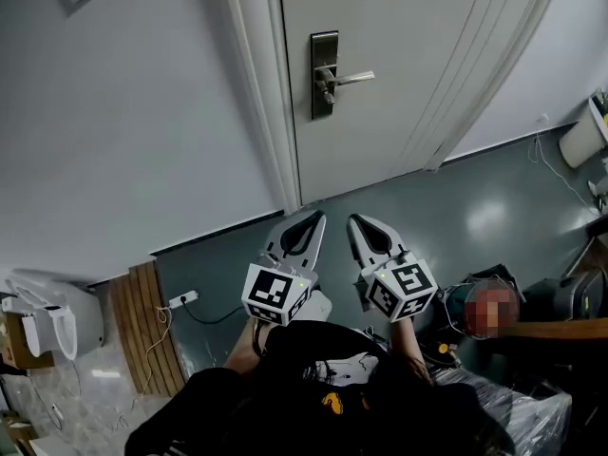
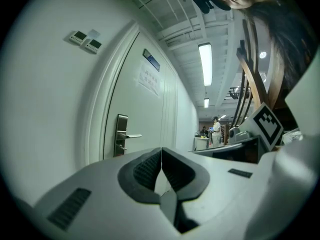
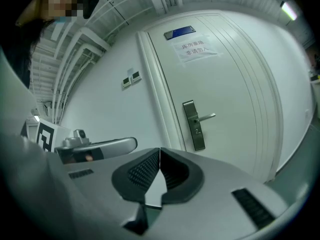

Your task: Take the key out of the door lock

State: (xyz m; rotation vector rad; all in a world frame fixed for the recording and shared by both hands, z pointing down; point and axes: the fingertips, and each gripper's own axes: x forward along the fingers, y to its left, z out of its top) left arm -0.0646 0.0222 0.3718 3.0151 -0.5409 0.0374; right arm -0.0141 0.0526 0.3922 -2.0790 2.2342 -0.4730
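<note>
**Head view.** A white panelled door (image 1: pixel 380 84) stands far ahead in its white frame. On it is a tall brushed-steel lock plate (image 1: pixel 324 41) with a silver lever handle (image 1: pixel 351 78) pointing right. The lock holds what appears to be the key (image 1: pixel 328 93), a small metal stub jutting from the plate just under the lever. It is too small to make out its shape. Near the person and well apart from the door, the white left gripper (image 1: pixel 312 224) and white right gripper (image 1: pixel 361 226) sit side by side. At the far right edge is what looks like a white cylindrical bin (image 1: pixel 581 141); its inside is not visible. A white power strip (image 1: pixel 182 299) lies on the grey floor at left.

**Left gripper view.** The black pads are clenched tip to tip with nothing between them. The door slants away on the left. Only this view shows the corridor running far to the right, with a long ceiling lamp (image 2: pixel 205 64) and distant people (image 2: pixel 216 129).

**Right gripper view.** These jaws are also pressed together and empty. This view faces the door more squarely and shows the lock plate right of centre. It also shows a blue sign (image 3: pixel 180 32) and a paper notice (image 3: pixel 196 50) high on the door, both cut off in the head view.
</note>
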